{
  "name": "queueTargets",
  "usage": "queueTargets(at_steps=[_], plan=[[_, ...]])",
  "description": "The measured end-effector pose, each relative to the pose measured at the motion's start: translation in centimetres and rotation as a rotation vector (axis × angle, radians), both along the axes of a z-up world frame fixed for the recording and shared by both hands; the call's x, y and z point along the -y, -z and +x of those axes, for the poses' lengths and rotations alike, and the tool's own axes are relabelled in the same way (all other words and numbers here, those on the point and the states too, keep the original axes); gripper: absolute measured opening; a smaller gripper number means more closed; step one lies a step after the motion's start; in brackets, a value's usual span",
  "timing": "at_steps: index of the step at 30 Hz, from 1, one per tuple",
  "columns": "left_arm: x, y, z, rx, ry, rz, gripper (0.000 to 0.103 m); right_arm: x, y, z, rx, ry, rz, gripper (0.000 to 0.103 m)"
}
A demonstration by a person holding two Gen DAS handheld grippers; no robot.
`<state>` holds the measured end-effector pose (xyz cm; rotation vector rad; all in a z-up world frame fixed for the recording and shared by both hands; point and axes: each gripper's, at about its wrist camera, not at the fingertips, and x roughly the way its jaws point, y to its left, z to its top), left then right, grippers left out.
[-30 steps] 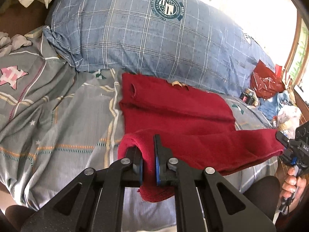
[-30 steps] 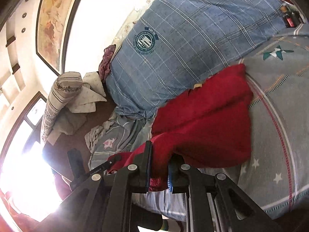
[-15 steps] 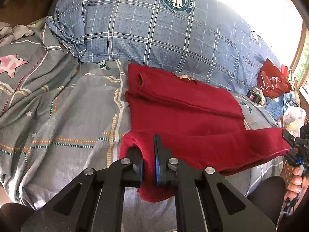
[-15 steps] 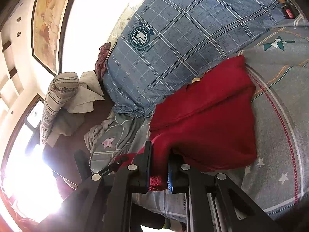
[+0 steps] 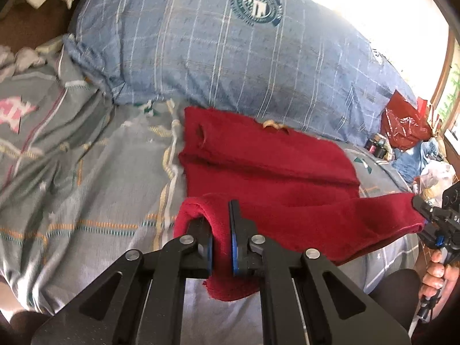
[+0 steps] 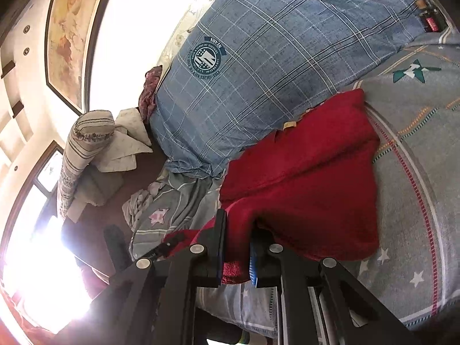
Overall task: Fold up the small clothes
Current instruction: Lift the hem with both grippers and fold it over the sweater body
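Observation:
A red knitted garment (image 5: 267, 161) lies on the grey patterned bedsheet (image 5: 86, 189), its collar against the blue checked pillow. My left gripper (image 5: 221, 224) is shut on the garment's near left hem corner and holds it lifted off the sheet. My right gripper (image 6: 237, 241) is shut on the near right hem corner of the garment (image 6: 313, 178). It also shows at the right edge of the left wrist view (image 5: 422, 210). The hem hangs stretched between the two grippers above the garment's lower part.
A large blue checked pillow (image 5: 230, 57) lies behind the garment. A red plastic bag (image 5: 402, 120) and small bottles (image 5: 376, 146) sit at the far right. Striped and white cushions (image 6: 95, 149) lie beyond the bed. Crumpled grey cloth (image 6: 141, 201) is near the pillow's end.
Both grippers have carried the lifted hem a little forward over the garment, towards the pillow. Both still hold the hem.

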<state>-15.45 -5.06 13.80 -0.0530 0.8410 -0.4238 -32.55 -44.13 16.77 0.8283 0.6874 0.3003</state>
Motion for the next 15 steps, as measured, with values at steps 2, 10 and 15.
queueTargets(at_steps=[2, 10, 15], plan=[[0.8, -1.2, 0.5, 0.032, 0.011, 0.017, 0.007, 0.2, -0.4, 0.3, 0.007, 0.006, -0.012, 0.012], [3.2, -4.2, 4.7, 0.079, 0.025, 0.025, 0.007, 1.5, -2.4, 2.5, 0.044, 0.045, -0.072, 0.012], [5.2, -3.7, 7.4, 0.067, 0.017, 0.038, 0.007, 2.2, -2.8, 5.1, 0.049, 0.075, -0.114, 0.012]])
